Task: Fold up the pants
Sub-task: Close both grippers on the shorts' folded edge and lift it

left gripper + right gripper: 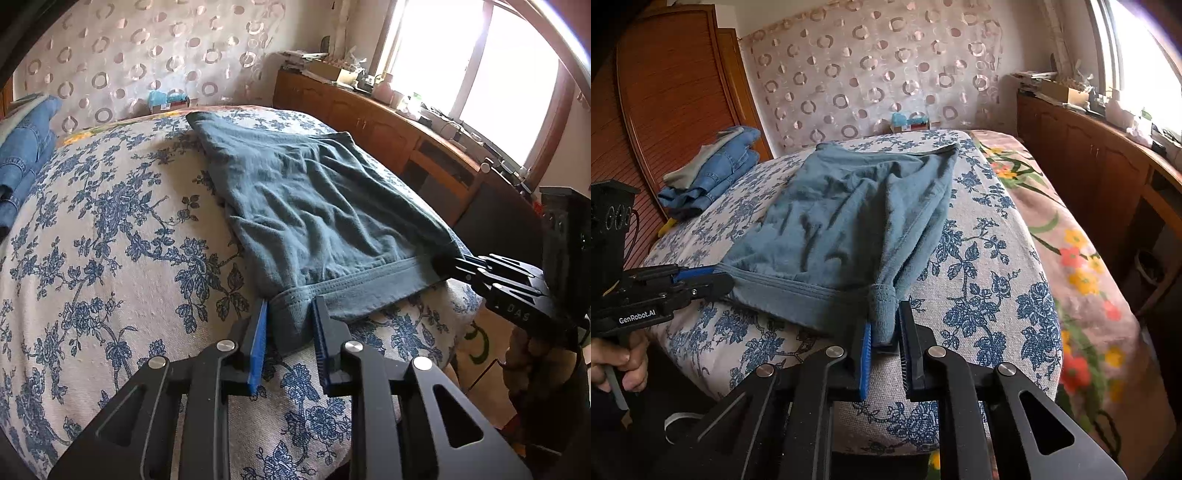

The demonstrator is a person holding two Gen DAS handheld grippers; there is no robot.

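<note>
Grey-blue pants (314, 206) lie flat on the flowered bed cover (110, 229), their hemmed band toward me. My left gripper (290, 314) is shut on the left corner of the band. My right gripper (884, 325) is shut on the right corner of the band, which bunches up between its pads. The pants (846, 218) stretch away from me in the right wrist view. Each gripper shows in the other's view: the right gripper (454, 264) at the band's right end, the left gripper (713, 278) at its left end.
Folded blue jeans (716, 173) lie at the bed's far left, also in the left wrist view (26, 162). A wooden cabinet (388, 129) with clutter runs under the window on the right. A flowered pink blanket (1071, 251) covers the bed's right side. A patterned curtain (879, 74) hangs behind.
</note>
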